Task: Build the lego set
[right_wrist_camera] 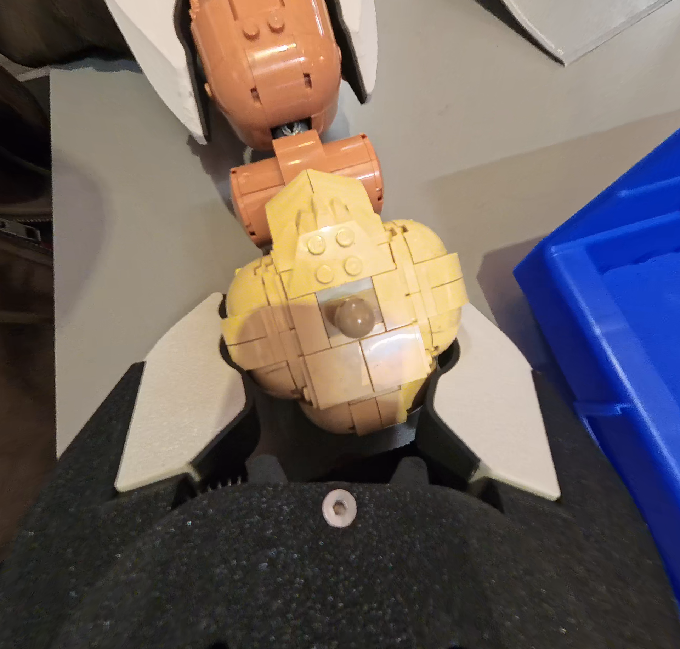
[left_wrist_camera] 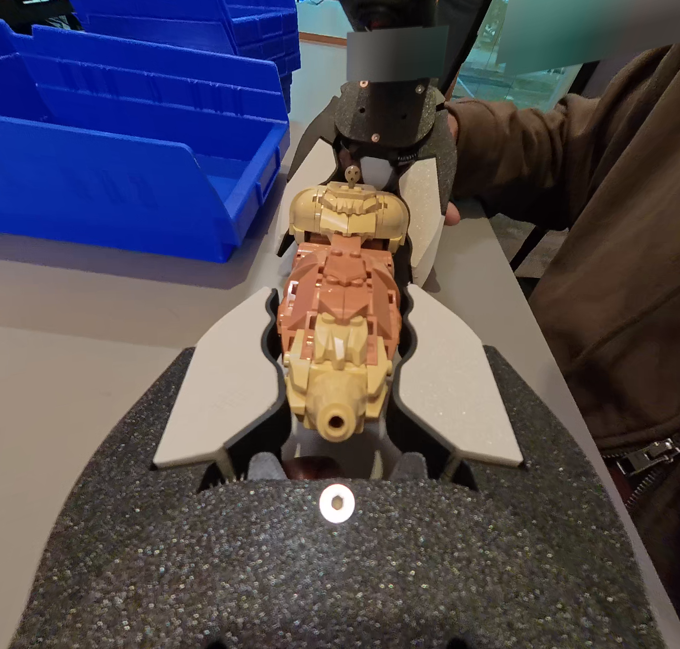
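Observation:
A long lego model (left_wrist_camera: 338, 318) of brown and tan bricks is held above the grey table (left_wrist_camera: 92, 337) between both grippers. My left gripper (left_wrist_camera: 340, 292) is shut on its brown middle section, with a tan snout-like end pointing at the camera. My right gripper (left_wrist_camera: 351, 267) faces me from the far side and grips the rounded tan end (left_wrist_camera: 349, 215). In the right wrist view, my right gripper (right_wrist_camera: 340, 311) is shut on that rounded tan part (right_wrist_camera: 342, 355), which carries a grey ball stud. A hinge joins it to the brown part (right_wrist_camera: 265, 61), held by the left gripper (right_wrist_camera: 279, 116).
Blue storage bins (left_wrist_camera: 128, 175) stand at the left and back of the table; one also shows in the right wrist view (right_wrist_camera: 625, 300). An instruction booklet (right_wrist_camera: 574, 9) lies on the table. A person's brown sleeve (left_wrist_camera: 588, 189) is beyond the table's right edge. Across from one pair of fingers to the other is roughly 8 centimetres.

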A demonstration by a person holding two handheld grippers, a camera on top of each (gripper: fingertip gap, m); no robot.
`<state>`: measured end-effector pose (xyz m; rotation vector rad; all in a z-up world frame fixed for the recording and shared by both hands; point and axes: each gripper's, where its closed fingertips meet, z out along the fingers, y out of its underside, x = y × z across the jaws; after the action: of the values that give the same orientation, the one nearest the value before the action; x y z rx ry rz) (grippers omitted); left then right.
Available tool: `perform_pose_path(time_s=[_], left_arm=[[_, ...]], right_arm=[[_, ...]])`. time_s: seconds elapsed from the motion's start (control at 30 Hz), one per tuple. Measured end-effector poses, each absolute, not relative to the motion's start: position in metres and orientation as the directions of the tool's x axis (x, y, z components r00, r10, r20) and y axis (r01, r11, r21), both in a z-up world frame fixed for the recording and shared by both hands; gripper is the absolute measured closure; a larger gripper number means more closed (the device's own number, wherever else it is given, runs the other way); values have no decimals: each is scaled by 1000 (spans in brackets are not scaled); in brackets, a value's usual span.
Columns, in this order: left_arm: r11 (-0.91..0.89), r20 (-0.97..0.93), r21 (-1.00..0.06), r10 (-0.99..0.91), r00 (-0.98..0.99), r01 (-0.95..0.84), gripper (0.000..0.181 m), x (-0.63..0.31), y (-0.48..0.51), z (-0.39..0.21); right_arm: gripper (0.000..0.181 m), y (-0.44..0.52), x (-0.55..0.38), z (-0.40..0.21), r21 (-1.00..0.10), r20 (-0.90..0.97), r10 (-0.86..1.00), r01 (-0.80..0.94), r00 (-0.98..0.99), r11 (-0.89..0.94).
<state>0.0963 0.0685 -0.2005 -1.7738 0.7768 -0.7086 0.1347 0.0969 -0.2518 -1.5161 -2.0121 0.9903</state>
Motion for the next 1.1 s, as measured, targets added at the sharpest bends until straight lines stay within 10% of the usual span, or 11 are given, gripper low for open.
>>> perform_pose_path(time_s=[1.1], left_arm=[[-337,-20,-756,-845,534,-562,116,87,62,-226]], right_arm=[[71,97,140,-263,-700,-21,959,689,-284,188]])
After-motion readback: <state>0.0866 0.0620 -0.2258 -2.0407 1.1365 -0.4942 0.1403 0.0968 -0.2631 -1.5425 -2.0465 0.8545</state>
